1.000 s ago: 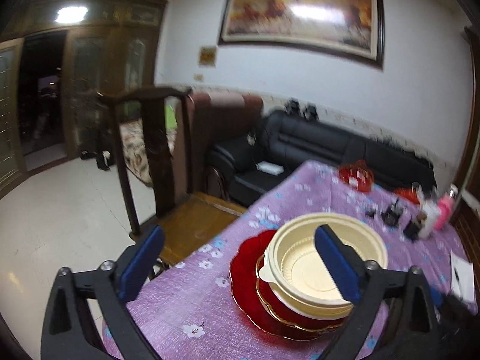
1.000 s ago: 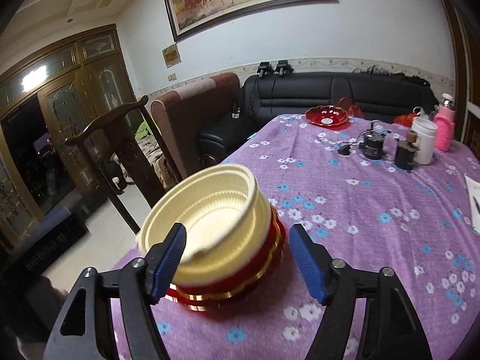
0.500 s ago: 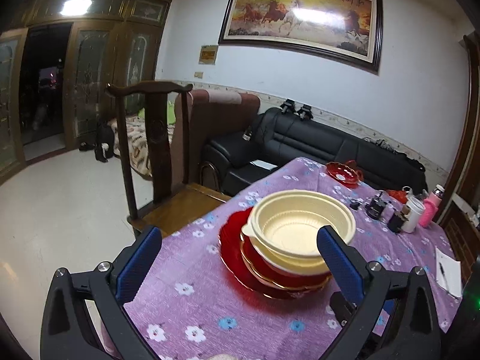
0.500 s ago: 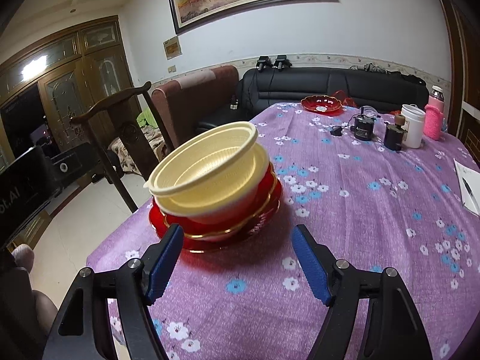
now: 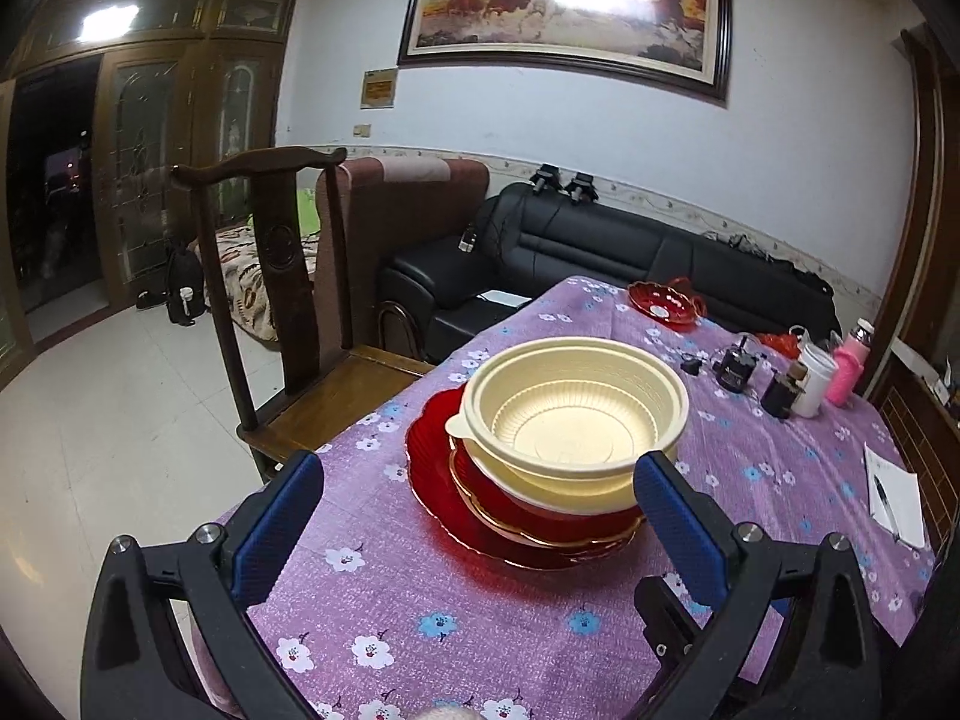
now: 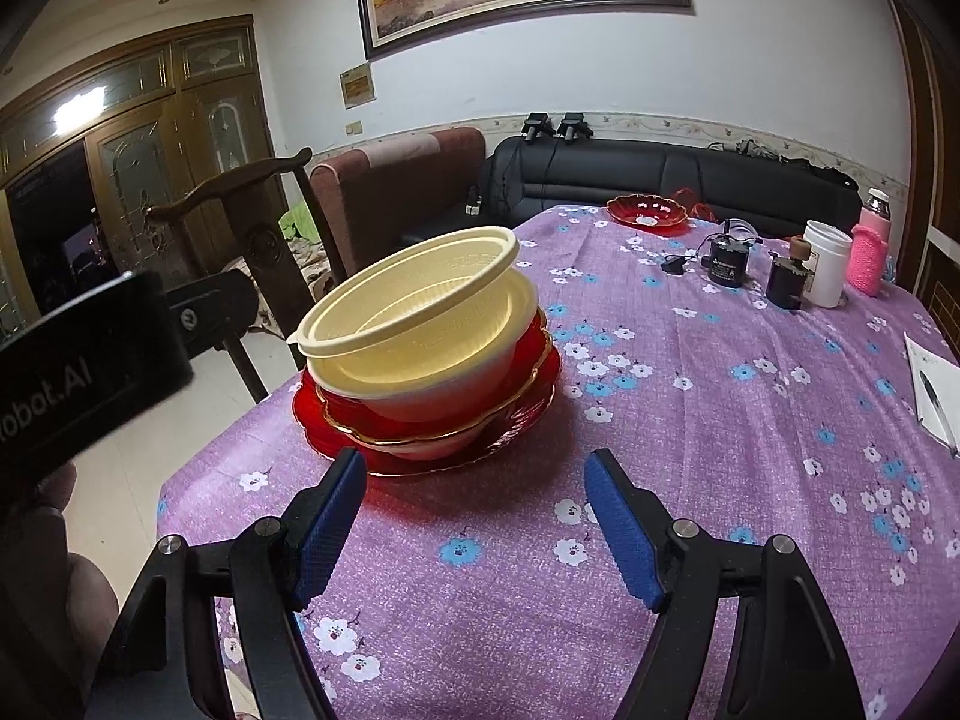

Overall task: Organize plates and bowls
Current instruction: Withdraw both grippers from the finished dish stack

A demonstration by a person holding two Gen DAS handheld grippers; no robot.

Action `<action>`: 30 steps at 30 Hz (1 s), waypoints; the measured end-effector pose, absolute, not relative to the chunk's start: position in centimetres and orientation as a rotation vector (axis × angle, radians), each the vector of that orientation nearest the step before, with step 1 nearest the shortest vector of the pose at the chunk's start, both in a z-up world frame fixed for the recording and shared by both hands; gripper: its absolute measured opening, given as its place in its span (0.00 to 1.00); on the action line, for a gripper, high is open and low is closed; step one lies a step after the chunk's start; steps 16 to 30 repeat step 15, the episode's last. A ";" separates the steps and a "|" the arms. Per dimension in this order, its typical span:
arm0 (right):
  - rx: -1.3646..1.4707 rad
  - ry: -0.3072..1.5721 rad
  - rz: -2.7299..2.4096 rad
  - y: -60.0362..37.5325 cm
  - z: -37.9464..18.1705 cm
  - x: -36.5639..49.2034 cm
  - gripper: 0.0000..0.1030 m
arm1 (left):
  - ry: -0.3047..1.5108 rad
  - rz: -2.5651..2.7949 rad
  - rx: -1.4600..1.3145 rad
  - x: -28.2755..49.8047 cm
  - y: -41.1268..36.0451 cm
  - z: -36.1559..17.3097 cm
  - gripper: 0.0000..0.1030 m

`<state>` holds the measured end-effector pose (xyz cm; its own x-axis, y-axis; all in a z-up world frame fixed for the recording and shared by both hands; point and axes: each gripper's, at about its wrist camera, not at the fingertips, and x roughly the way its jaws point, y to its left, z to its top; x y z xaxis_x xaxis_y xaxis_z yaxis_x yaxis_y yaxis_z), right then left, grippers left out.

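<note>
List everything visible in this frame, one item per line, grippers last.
cream plastic bowls: two, nested, top of stack near table's left edge
red gold-rimmed bowl: one, under the cream bowls
red plate: one, bottom of stack
small red dish: one, far end of table
white cup: one, far right
pink bottle: one, beside the cup
paper with pen: one, right edge
purple floral tablecloth: one, covers table
wooden chair: one, left of table
black sofa: one, by the wall
left gripper: open, empty
right gripper: open, empty
</note>
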<state>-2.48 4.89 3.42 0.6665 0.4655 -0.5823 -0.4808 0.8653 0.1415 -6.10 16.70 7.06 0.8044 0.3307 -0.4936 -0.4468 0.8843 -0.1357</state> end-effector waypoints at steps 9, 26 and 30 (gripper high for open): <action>-0.030 0.658 0.537 4.8 3.0 -2.2 0.77 | 0.525 0.380 -0.238 -4.9 16.1 6.4 1.00; -0.006 0.670 0.524 3.7 2.6 -1.4 0.77 | 0.554 0.368 -0.214 -4.1 15.3 6.0 1.00; -0.006 0.670 0.524 3.7 2.6 -1.4 0.77 | 0.554 0.368 -0.214 -4.1 15.3 6.0 1.00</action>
